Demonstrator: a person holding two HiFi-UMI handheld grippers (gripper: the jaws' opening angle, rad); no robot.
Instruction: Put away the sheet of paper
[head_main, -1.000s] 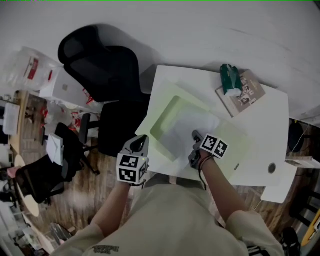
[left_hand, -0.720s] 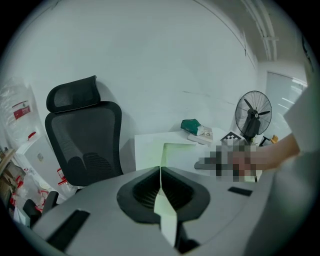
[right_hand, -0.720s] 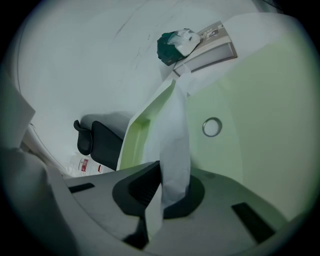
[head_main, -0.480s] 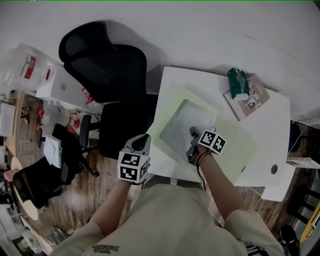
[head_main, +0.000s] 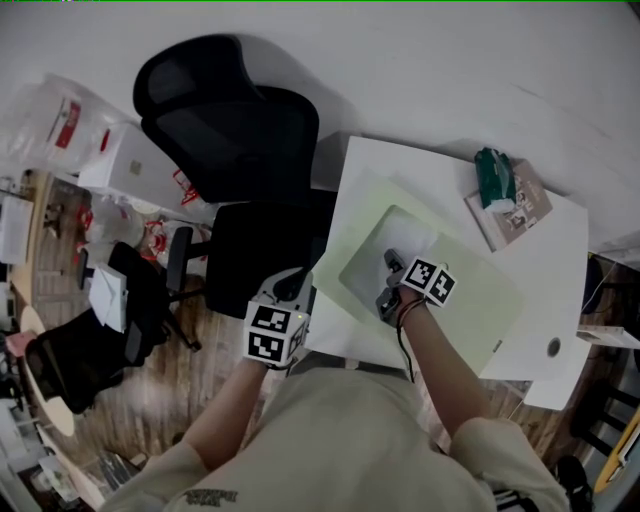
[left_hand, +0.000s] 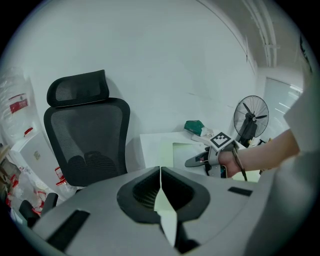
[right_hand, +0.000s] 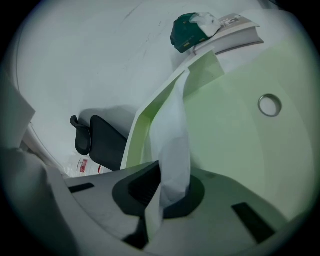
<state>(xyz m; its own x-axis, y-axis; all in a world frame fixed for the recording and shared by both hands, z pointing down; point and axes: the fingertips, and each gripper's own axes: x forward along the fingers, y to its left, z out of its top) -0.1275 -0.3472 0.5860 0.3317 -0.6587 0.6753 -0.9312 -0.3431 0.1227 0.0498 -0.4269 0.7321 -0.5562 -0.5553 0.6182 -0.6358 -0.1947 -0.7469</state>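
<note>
A pale green folder (head_main: 470, 290) lies open on the white table (head_main: 560, 250). A white sheet of paper (head_main: 385, 240) rests in its left half. My right gripper (head_main: 391, 266) is shut on the sheet's near edge. In the right gripper view the sheet (right_hand: 172, 130) rises from between the closed jaws (right_hand: 165, 172), beside a raised green folder flap (right_hand: 150, 110). My left gripper (head_main: 293, 283) hangs at the table's front-left corner, jaws shut on a thin pale green strip (left_hand: 165, 210), apparently the folder's edge. The left gripper view shows the right gripper (left_hand: 194, 161) over the table.
A book (head_main: 522, 205) with a dark green packet (head_main: 492, 165) on it lies at the table's far right. A round cable hole (head_main: 553, 347) is near the front right corner. A black office chair (head_main: 240, 130) stands left of the table. A fan (left_hand: 250, 120) stands behind.
The head view has swung, so the table sits further right. Both grippers keep their hold and stay shut; the right one has barely moved on the sheet.
</note>
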